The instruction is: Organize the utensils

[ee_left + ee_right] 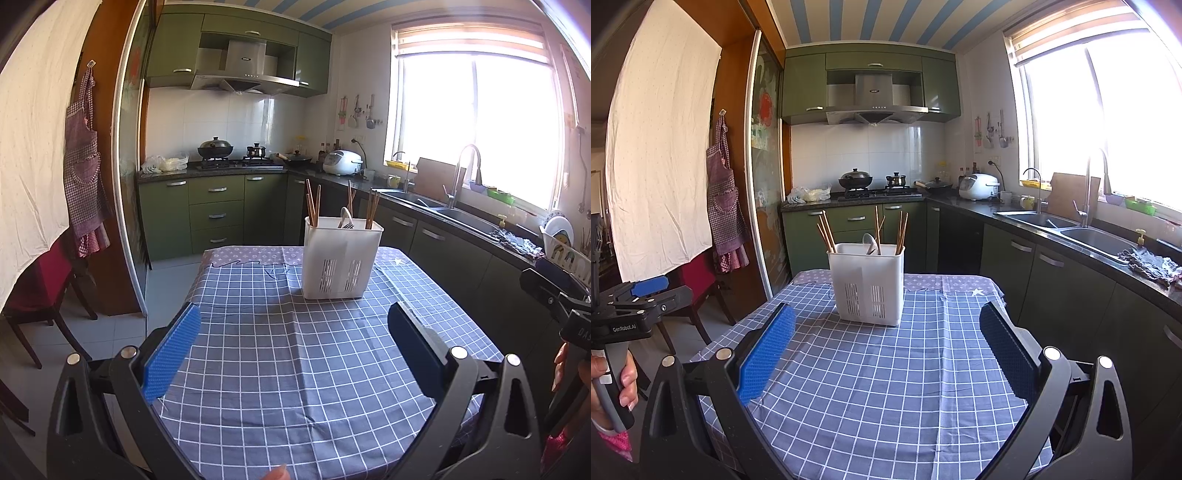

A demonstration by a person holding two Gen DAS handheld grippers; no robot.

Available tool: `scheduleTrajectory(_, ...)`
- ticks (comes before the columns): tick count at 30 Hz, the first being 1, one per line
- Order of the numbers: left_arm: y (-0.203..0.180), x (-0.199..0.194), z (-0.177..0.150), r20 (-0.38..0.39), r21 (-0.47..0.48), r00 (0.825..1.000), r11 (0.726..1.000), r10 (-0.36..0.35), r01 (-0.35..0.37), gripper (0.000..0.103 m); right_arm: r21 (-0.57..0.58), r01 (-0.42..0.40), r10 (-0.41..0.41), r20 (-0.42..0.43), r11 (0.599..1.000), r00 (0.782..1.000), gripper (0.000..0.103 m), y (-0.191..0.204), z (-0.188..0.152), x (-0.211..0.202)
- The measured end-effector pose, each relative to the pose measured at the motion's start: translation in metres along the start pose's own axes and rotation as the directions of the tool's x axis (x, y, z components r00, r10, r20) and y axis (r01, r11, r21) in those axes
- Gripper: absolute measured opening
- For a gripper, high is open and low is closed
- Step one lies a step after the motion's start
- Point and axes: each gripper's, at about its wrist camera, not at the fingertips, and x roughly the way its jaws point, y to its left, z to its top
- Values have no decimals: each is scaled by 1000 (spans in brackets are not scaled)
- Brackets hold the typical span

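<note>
A white slotted utensil holder (pixel 341 256) stands upright on the blue checked tablecloth (pixel 288 362), toward the far side of the table. It holds several wooden chopsticks (pixel 313 205) and a spoon (pixel 345 217). It also shows in the right wrist view (pixel 868 282), with chopsticks (pixel 827 232) and spoon (pixel 871 243). My left gripper (pixel 295 317) is open and empty, held above the near part of the table, well short of the holder. My right gripper (pixel 886 319) is open and empty, also short of the holder.
Dark green cabinets and a black counter with a double sink (pixel 1071 229) run along the right. A stove with a wok (pixel 215 149) is at the back. A red chair (pixel 37 291) stands left of the table. The other gripper shows at the left edge of the right wrist view (pixel 635 306).
</note>
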Motion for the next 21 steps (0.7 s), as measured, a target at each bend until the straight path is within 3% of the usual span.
scheduleTrajectory(21,2,-2,0,1,-2,1000,1000,8,-8,96,-1,0,0,-9,1000,1000,98,0,-3,5)
